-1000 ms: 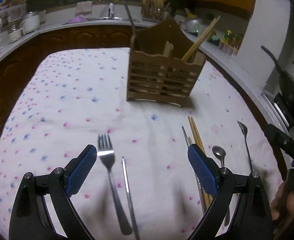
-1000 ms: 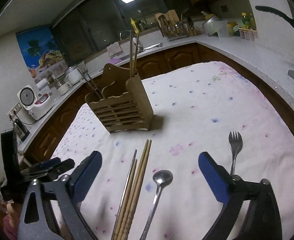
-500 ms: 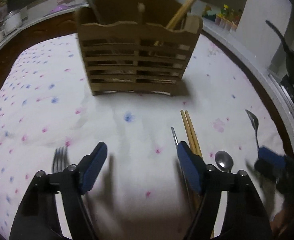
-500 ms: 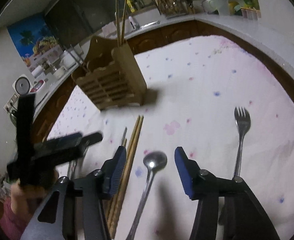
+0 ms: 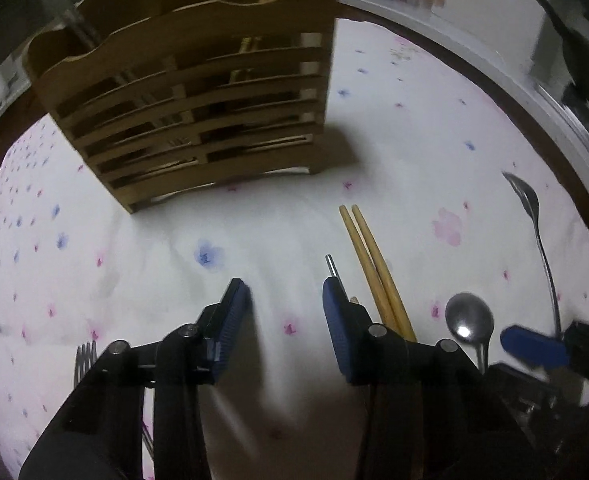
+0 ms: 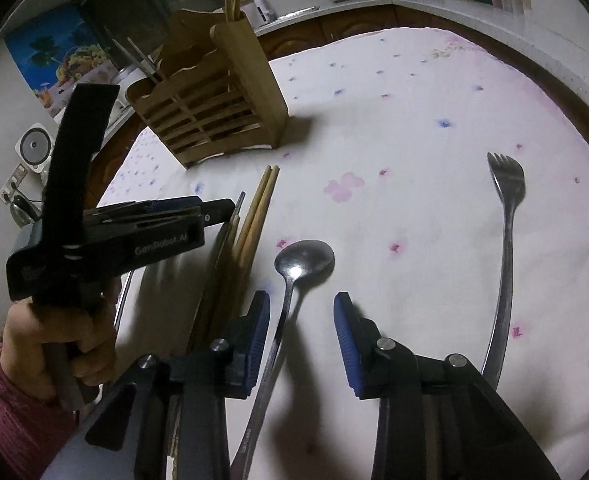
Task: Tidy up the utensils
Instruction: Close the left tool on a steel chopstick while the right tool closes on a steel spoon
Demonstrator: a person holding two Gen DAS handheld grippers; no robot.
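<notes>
A slatted wooden caddy (image 5: 198, 112) (image 6: 214, 100) stands on the flowered cloth with chopsticks upright in it. Near it lie a pair of wooden chopsticks (image 5: 368, 264) (image 6: 256, 216), metal chopsticks (image 5: 329, 264) and a spoon (image 5: 469, 318) (image 6: 304, 258). My left gripper (image 5: 284, 286) (image 6: 230, 206) hangs low over the cloth with its jaws closing. Only cloth lies between them, and the metal chopsticks run just outside the right finger. My right gripper (image 6: 302, 300) straddles the spoon's handle with its jaws closing; the pads do not press on it.
A fork (image 6: 506, 192) (image 5: 530, 216) lies to the right of the spoon. Another fork (image 5: 84, 354) lies at the lower left. A hand in a red sleeve (image 6: 66, 336) holds the left gripper. A kitchen counter (image 6: 434, 0) curves around the table.
Both grippers have sunk toward the cloth and narrowed their jaws. The left one shifted right, from over the fork to beside the chopsticks. The right one now straddles the spoon's handle.
</notes>
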